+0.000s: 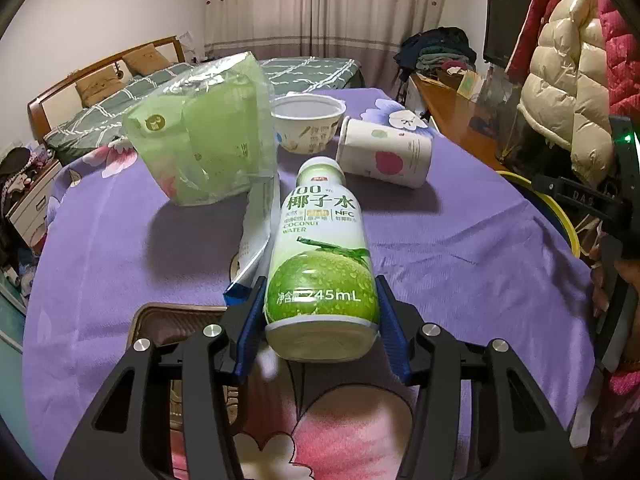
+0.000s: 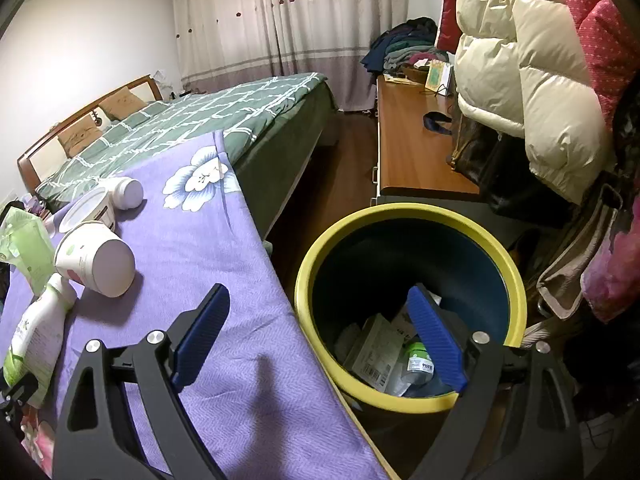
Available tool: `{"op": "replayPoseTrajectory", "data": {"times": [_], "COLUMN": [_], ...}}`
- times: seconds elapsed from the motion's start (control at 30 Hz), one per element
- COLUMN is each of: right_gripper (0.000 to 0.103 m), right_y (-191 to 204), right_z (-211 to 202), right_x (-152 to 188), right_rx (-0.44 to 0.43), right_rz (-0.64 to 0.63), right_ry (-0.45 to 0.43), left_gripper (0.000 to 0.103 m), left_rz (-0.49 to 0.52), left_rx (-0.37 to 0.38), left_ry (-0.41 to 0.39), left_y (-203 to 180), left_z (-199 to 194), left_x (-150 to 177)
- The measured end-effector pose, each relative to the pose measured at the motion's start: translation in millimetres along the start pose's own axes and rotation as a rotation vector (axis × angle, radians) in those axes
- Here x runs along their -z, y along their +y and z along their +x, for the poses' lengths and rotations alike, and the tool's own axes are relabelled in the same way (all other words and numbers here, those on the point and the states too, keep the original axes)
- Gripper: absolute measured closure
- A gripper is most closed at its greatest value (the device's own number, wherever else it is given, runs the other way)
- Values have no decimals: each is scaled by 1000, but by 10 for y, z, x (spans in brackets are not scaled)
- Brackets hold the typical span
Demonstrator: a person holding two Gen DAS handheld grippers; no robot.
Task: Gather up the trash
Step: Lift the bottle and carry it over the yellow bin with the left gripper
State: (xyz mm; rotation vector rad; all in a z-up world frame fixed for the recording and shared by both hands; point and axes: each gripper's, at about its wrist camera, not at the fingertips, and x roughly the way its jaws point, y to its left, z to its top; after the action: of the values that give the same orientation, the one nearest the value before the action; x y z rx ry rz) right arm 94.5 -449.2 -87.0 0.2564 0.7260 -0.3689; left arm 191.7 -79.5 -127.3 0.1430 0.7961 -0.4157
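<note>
A coconut water bottle (image 1: 320, 220) with a green and white label lies on the purple cloth (image 1: 440, 248), cap pointing away. My left gripper (image 1: 322, 280) is shut on its base, a blue pad pressed against each side. Behind it are a green plastic bag (image 1: 200, 136), a white bowl (image 1: 308, 120), a tipped paper cup (image 1: 384, 152) and a flat wrapper (image 1: 256, 240). My right gripper (image 2: 318, 292) stands open and empty over the table edge and the yellow-rimmed bin (image 2: 400, 212), which holds cartons and a small bottle. The right wrist view shows the bottle (image 2: 36, 328) at the far left.
A small white jar (image 2: 128, 192) lies beyond the bowl (image 2: 88, 208). A bed (image 2: 180, 120) stands behind the table. A wooden cabinet (image 2: 412, 152) and hanging coats (image 2: 520, 80) crowd the right side around the bin. A brown tray (image 1: 172, 320) sits near the left fingers.
</note>
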Motion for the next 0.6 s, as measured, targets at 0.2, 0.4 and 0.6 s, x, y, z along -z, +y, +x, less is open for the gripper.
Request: {"op": "replayPoseTrajectory", "data": {"times": [0.2, 0.4, 0.6], "right_gripper": [17, 17, 17], "right_y": [-2, -8, -10], "right_z": [1, 2, 2], "right_x": [0, -2, -1], "right_rx": [0, -1, -2], "right_rz": [0, 1, 2], "right_ry": [0, 0, 1], "left_gripper": [51, 51, 51], "left_rz": [29, 40, 25], "left_rx": [-21, -32, -30], "left_ry": [-86, -181, -214], "left_y": [-30, -44, -72], "left_z": [-240, -516, -576], "left_x": [-128, -393, -600]}}
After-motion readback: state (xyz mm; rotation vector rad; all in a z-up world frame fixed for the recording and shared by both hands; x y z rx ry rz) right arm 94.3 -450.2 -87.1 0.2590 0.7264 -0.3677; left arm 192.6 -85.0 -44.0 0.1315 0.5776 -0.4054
